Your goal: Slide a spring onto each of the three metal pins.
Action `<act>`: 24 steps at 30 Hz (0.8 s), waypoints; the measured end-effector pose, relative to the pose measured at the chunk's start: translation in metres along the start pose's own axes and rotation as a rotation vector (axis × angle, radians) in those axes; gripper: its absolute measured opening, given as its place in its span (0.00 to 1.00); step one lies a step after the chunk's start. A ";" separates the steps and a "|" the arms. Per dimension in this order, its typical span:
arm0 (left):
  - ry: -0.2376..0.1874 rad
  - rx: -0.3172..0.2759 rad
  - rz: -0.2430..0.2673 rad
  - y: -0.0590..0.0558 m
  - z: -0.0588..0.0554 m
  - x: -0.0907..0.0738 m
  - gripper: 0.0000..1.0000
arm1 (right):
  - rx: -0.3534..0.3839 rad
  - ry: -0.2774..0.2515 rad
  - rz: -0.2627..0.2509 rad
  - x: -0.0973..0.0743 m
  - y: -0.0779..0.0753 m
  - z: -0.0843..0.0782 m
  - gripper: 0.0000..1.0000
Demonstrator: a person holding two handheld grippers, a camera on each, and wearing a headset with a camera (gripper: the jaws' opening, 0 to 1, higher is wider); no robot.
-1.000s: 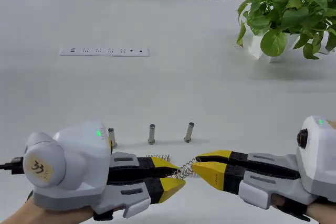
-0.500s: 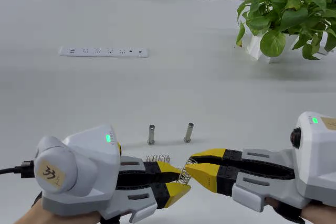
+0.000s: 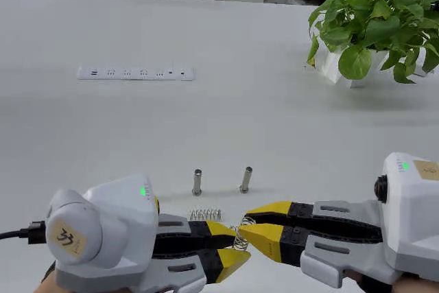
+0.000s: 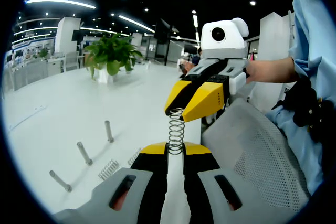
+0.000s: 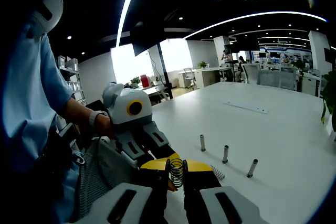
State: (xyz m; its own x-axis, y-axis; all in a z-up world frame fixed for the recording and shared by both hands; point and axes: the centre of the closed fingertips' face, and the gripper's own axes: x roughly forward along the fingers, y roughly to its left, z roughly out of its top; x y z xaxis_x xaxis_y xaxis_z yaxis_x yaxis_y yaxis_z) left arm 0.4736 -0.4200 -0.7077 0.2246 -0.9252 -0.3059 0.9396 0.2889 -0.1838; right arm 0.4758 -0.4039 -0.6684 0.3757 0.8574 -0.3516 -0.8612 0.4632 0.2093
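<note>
- Head view — shows left gripper [image 3: 241, 245] and right gripper [image 3: 244, 221] tip to tip, both clamped on one spring [image 3: 240, 236].
- Shows loose spring [image 3: 205, 215] near left pin [image 3: 197, 182] and right pin [image 3: 246, 179].

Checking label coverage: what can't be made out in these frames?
- Third pin: in the head view it is hidden behind the body of the left gripper.
- Ends of the held spring: covered by the tongs of the left gripper and the right gripper, so grip depth is unclear.
- Pin tips: too small in the right gripper view to tell their shape.
</note>
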 end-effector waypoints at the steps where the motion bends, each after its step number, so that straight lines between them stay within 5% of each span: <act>1: -0.002 -0.002 -0.001 0.000 0.000 0.000 0.06 | -0.004 0.002 0.003 0.000 0.000 0.000 0.06; 5: -0.007 -0.009 0.000 -0.001 -0.001 0.000 0.06 | -0.076 0.018 -0.006 0.000 -0.002 -0.002 0.07; 9: -0.005 -0.009 0.006 0.000 -0.002 -0.001 0.06 | -0.071 0.019 0.001 0.002 0.000 -0.002 0.25; 14: 0.014 0.005 0.015 0.003 -0.005 -0.001 0.06 | -0.122 0.069 -0.006 0.002 -0.004 -0.006 0.32; 24: 0.096 0.082 0.013 0.007 -0.016 0.001 0.06 | -0.336 0.310 0.086 -0.003 -0.011 -0.012 0.39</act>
State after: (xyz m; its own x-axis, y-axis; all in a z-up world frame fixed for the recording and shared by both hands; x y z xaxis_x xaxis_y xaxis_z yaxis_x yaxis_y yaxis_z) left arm 0.4762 -0.4153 -0.7249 0.2148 -0.8923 -0.3970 0.9555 0.2762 -0.1038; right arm 0.4797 -0.4146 -0.6807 0.2219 0.7588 -0.6124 -0.9673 0.2506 -0.0399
